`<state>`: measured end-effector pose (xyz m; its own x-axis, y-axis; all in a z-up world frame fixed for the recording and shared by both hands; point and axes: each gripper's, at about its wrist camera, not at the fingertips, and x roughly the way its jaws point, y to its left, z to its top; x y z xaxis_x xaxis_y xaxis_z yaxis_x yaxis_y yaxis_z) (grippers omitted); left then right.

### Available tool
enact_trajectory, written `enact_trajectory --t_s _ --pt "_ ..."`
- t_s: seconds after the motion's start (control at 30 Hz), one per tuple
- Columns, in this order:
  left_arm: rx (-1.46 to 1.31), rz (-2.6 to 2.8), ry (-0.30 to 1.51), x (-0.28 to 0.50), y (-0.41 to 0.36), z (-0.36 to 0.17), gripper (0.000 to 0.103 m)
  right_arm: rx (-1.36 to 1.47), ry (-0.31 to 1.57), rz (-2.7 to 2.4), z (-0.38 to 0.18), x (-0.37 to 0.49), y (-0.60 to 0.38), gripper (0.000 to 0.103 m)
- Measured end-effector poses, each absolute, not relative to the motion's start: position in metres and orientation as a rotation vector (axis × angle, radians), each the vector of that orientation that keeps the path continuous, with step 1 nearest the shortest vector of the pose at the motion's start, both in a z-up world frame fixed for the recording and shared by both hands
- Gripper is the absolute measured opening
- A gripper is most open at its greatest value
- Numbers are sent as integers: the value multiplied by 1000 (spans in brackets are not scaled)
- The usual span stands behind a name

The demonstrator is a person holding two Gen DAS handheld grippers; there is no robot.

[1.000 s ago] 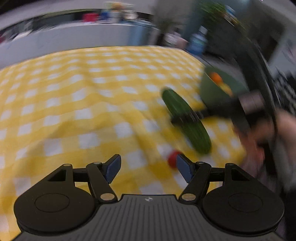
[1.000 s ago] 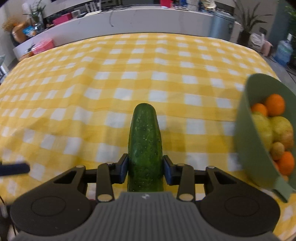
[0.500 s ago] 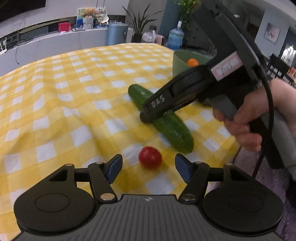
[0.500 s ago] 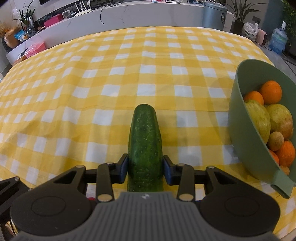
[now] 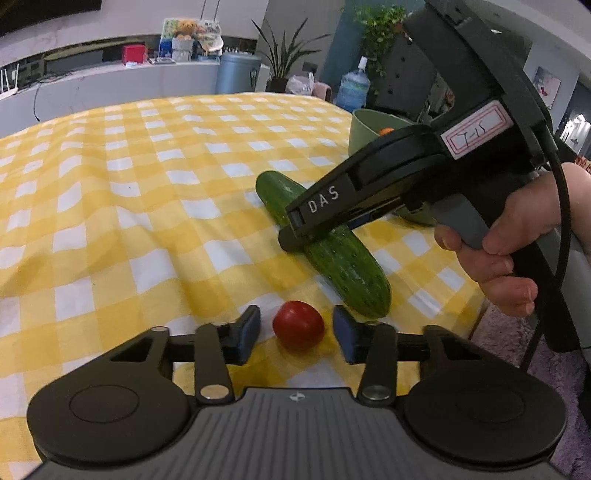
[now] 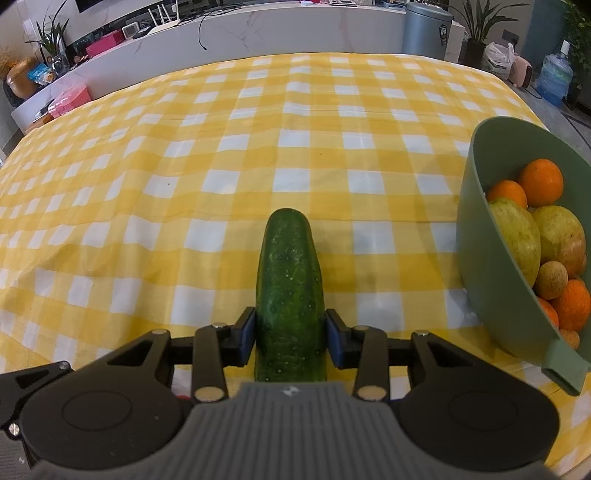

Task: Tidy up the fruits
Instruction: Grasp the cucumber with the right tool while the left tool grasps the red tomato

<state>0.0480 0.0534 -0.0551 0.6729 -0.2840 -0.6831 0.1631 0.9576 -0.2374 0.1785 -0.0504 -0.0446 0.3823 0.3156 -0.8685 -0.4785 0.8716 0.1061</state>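
Note:
A small red tomato (image 5: pixel 298 324) lies on the yellow checked cloth between the fingers of my left gripper (image 5: pixel 295 334), which is open; the pads stand a little off each side of it. A long green cucumber (image 6: pixel 290 295) points away from me, and my right gripper (image 6: pixel 290 339) is shut on its near part. In the left wrist view the cucumber (image 5: pixel 343 258) lies just behind the tomato with the right gripper across it. A green bowl (image 6: pixel 495 258) of oranges and yellow-green fruit stands at the right.
The table's near right edge (image 5: pixel 476 317) drops to a purple rug. The green bowl (image 5: pixel 364 125) sits behind the right gripper in the left wrist view. A grey bin (image 6: pixel 426 29) and a water bottle (image 6: pixel 554 77) stand beyond the table.
My left gripper has moved forward so the tomato now sits between its fingers, which have narrowed. The right gripper stays shut on the cucumber, shifted slightly forward.

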Motion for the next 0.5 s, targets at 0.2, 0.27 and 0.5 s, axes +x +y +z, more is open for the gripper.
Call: enact_trajectory --t_s 0.2,0.27,0.5 --pt "-181 -275 756 45 55 -58 33 -166 1064 510 -45 179 -51 37" --pt "-179 -269 749 44 56 -57 32 -167 1064 510 -45 179 -51 37" --pt "-237 -260 686 38 70 -48 33 -115 1070 504 -45 182 -56 36"
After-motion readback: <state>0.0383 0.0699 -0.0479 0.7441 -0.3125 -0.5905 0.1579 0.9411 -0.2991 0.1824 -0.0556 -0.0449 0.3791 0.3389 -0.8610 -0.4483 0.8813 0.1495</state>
